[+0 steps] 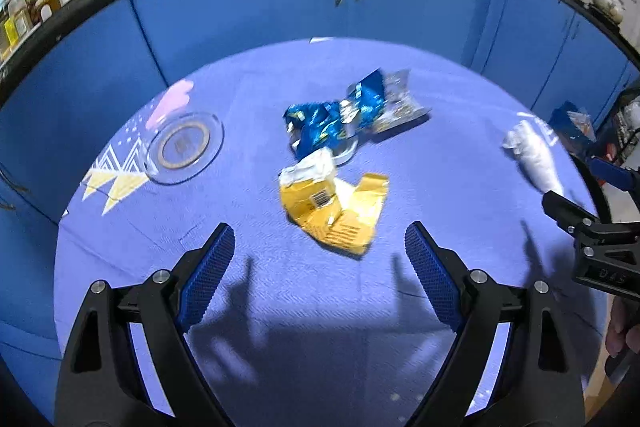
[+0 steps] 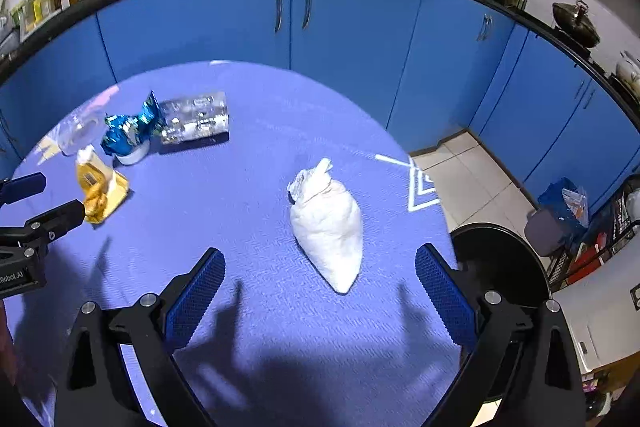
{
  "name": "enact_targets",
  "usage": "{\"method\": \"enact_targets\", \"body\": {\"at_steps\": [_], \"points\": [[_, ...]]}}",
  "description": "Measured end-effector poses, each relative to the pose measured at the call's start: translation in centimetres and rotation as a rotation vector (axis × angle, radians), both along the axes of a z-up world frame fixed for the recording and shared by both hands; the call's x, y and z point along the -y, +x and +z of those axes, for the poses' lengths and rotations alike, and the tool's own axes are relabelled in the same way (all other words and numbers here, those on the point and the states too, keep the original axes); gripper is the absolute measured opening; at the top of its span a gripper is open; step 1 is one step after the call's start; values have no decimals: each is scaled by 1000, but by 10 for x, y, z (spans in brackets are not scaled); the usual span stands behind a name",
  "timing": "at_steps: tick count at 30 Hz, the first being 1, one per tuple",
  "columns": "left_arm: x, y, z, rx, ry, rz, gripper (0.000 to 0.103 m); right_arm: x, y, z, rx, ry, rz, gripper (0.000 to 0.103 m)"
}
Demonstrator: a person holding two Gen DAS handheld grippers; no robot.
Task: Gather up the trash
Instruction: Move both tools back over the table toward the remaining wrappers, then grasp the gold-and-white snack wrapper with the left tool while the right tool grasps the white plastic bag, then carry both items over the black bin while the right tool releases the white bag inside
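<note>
While poised over scattered trash, both spread wide, gripping nothing: left tool [image 1: 319,241] facing yellow wrapper [image 1: 334,213], right tool [image 2: 320,265] facing white bag [image 2: 326,223].

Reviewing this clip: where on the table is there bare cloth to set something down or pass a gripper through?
Bare cloth lies between the yellow wrapper and the white bag, and ahead of both open grippers. Crowded: the far-left cluster of blue wrapper, clear package and glass plate.
</note>
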State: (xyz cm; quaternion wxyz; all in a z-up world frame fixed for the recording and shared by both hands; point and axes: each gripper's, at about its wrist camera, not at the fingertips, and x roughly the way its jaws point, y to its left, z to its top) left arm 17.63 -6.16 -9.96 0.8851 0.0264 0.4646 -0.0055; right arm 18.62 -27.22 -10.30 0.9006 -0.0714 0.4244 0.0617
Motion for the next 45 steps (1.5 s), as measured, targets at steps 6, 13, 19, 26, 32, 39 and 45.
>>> {"method": "enact_targets", "body": {"at_steps": [6, 13, 19, 26, 32, 39, 45], "points": [[-6, 16, -11, -25, -8, 15, 86, -3, 18, -13, -33, 20, 2, 94], [-16, 39, -14, -53, -49, 46, 78, -8, 33, -16, -32, 47, 22, 94], [-18, 46, -19, -80, -63, 42, 37, -9, 36, -18, -50, 49, 50, 46], [-21, 37, 0, -23, -82, 35, 35, -11, 22, -3, 1, 25, 90, 22], [-16, 30, 19, 22, -93, 9, 35, -13, 6, 16, 38, 40, 118, 22], [20, 25, 27, 26, -80, -64, 35, -2, -12, 35, 77, 34, 114, 22], [69, 20, 36, 52, -53, -167, 35, 24, -23, 44, 87, 18, 69, 22]]}}
